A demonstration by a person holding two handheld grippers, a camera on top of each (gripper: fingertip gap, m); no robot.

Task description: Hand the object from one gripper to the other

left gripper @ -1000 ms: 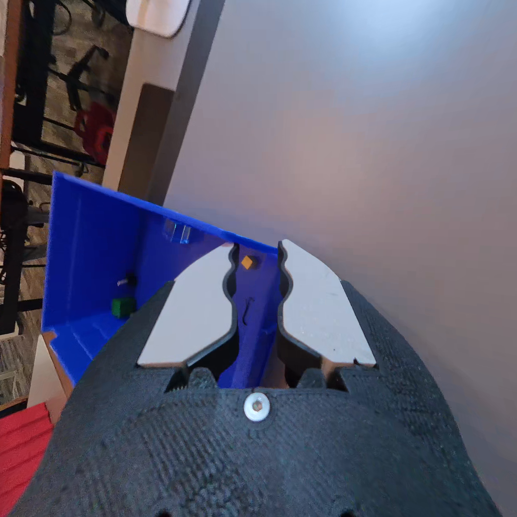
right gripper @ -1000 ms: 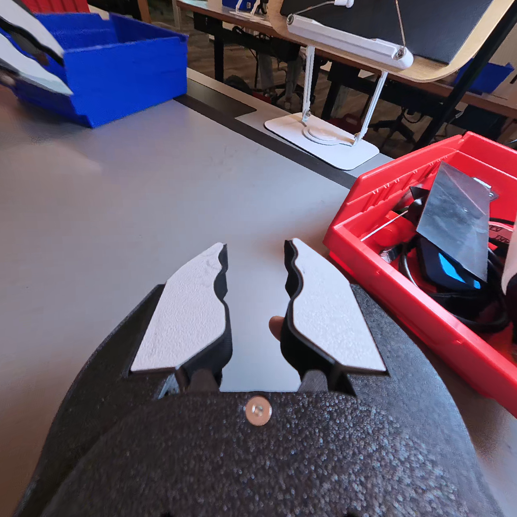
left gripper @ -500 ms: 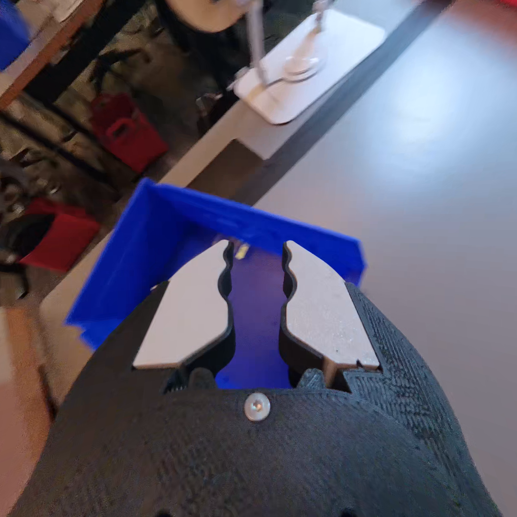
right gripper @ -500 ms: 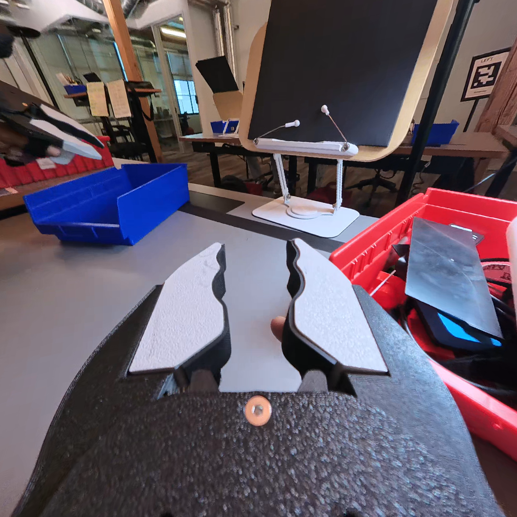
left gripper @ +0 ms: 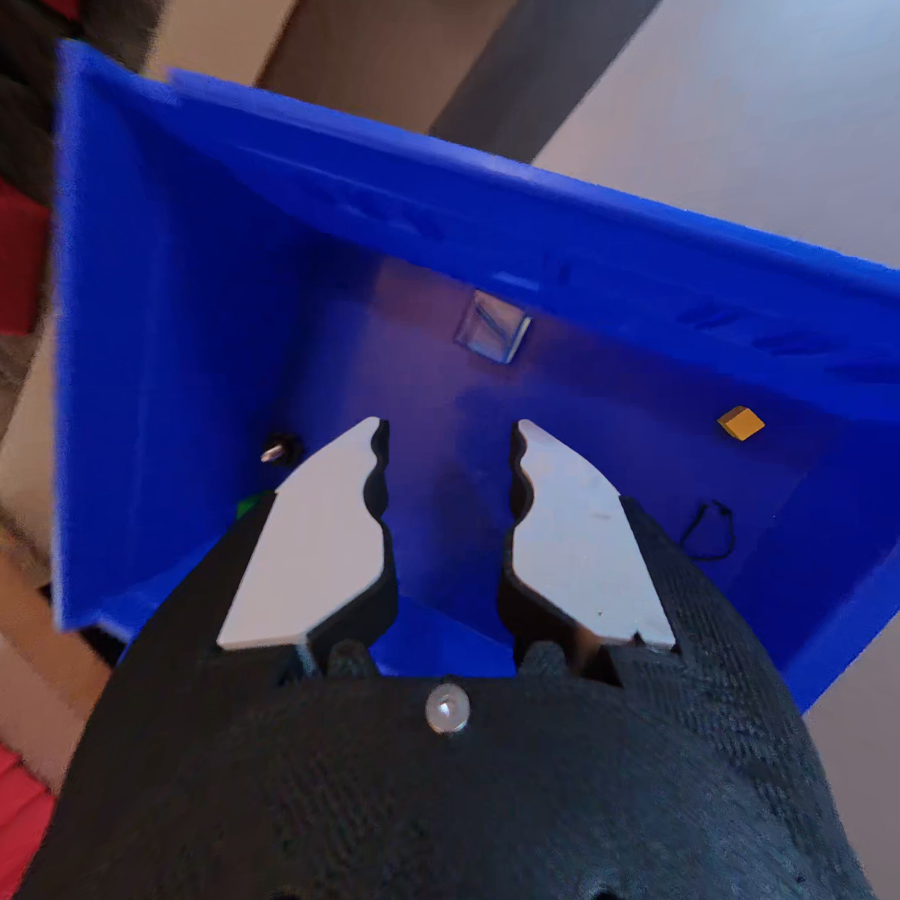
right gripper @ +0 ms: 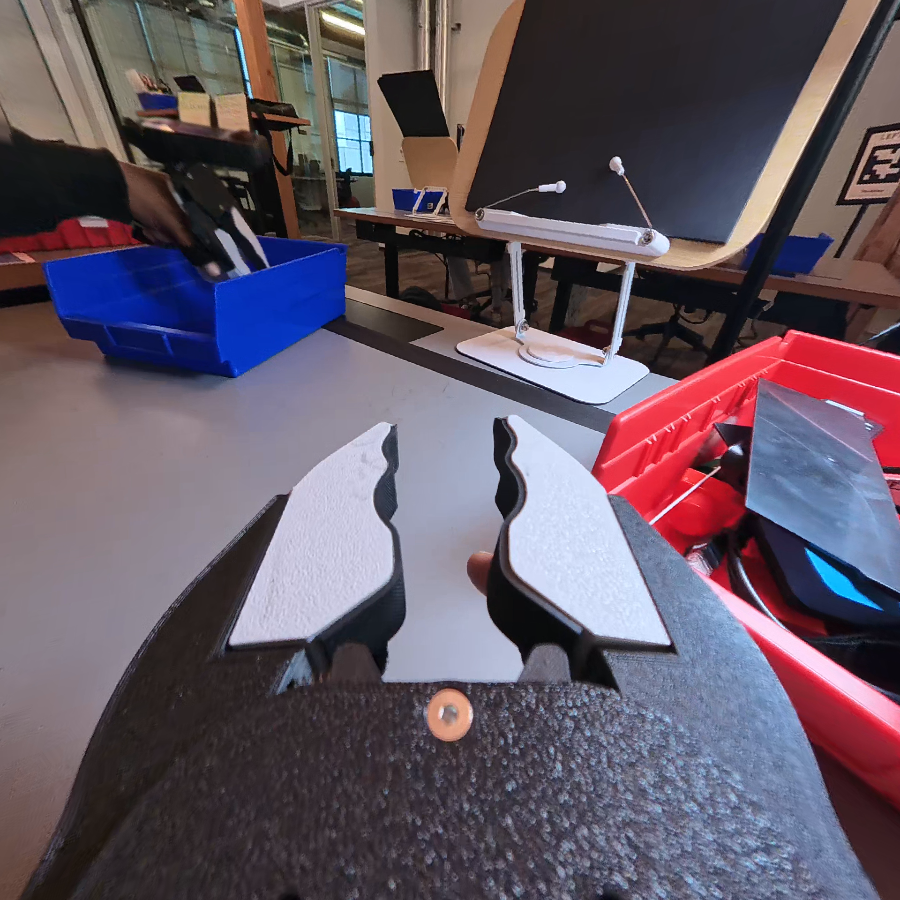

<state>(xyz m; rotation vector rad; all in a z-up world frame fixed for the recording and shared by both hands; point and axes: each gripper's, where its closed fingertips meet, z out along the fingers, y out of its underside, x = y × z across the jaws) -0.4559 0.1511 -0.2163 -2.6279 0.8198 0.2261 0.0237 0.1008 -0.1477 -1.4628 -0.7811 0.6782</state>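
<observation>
While the left gripper hangs parted and empty inside the blue bin | step: picking; object unclear, likely the clear block at 12 o'clock | right gripper waits wide, empty | next: descend, close.

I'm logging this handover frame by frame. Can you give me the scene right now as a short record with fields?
left claw: open, empty, inside the blue bin
right claw: open, empty, above the grey table
blue bin contents: clear block, orange cube, small metal-tipped part, thin black wire, green piece partly hidden
red bin: right of right claw, cluttered
handover: not started
</observation>
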